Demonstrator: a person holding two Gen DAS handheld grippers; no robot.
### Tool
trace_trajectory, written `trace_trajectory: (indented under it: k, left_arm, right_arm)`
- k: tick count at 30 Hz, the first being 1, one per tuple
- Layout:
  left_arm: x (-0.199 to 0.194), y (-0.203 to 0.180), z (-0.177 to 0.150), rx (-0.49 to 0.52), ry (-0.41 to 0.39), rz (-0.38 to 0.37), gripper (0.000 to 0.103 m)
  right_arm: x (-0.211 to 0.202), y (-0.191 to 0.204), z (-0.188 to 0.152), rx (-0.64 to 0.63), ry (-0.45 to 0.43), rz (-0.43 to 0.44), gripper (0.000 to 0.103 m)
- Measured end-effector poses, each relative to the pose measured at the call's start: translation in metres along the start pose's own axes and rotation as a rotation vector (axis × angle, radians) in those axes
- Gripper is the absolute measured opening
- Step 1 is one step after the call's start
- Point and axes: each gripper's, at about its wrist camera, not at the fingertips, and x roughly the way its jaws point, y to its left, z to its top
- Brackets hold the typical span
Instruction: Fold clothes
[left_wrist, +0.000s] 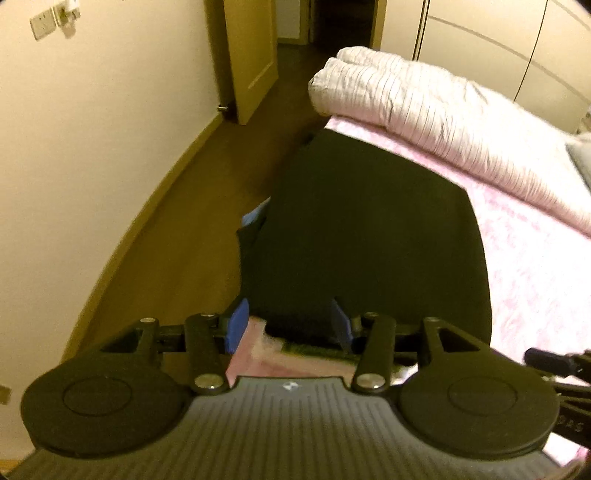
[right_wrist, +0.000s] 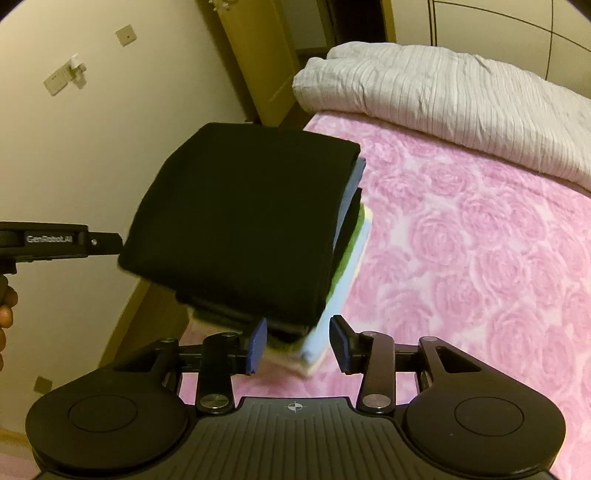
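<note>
The stack (right_wrist: 243, 221) of folded clothes lies at the edge of the bed (right_wrist: 461, 258), filling the centre-left of the right wrist view. The black garment (left_wrist: 369, 229) is on top. Beneath it, thin blue, black, green, pale blue and cream layers show along the stack's right edge.

The right gripper (right_wrist: 299, 345) stands with its jaws apart. The near corner of the stack lies between them, and a clear gap shows at the right pad. The left gripper (left_wrist: 290, 325) is likewise spread. The black garment's near edge sits between its jaws, and no pad is seen pressing. The left gripper also enters the right wrist view from the left edge, just beside the stack.

The rolled duvet (left_wrist: 424, 110) lies across the top of both views, apart from the stack.

Judgement: the cloth is soft, light and limp. The layers will likely slide on one another and sag if lifted by one corner. Grip should take the folded edge through all layers, at two well-separated points.
</note>
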Motion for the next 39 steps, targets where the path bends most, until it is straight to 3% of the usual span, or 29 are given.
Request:
trace_trajectory:
  k: [9, 13, 19, 30, 39]
  left_arm:
    - [-0.042, -0.011, -0.025, 0.025, -0.095, 0.042, 0.048]
    - [-0.048, -0.01, -0.032, -0.006, -0.065, -0.003, 0.047]
    - [-0.046, -0.014, -0.045, -0.007, -0.032, 0.029, 0.047]
    - [-0.042, -0.028, -0.069, 0.01, 0.036, 0.023, 0.047]
    - [-0.036, -0.033, -0.069, 0.0, 0.034, 0.006, 0.047]
  right_arm:
    - [-0.033, 0.018, -0.015, -0.108, -0.042, 0.02, 0.044]
    - [-0.037, 0.024, -0.02, -0.138, -0.065, 0.005, 0.044]
    - [-0.038, 0.02, -0.028, -0.124, -0.052, -0.003, 0.044]
    - [-0.04, 0.014, -0.038, -0.111, -0.009, 0.01, 0.044]
    - [-0.045, 0.01, -0.042, -0.109, -0.01, 0.012, 0.044]
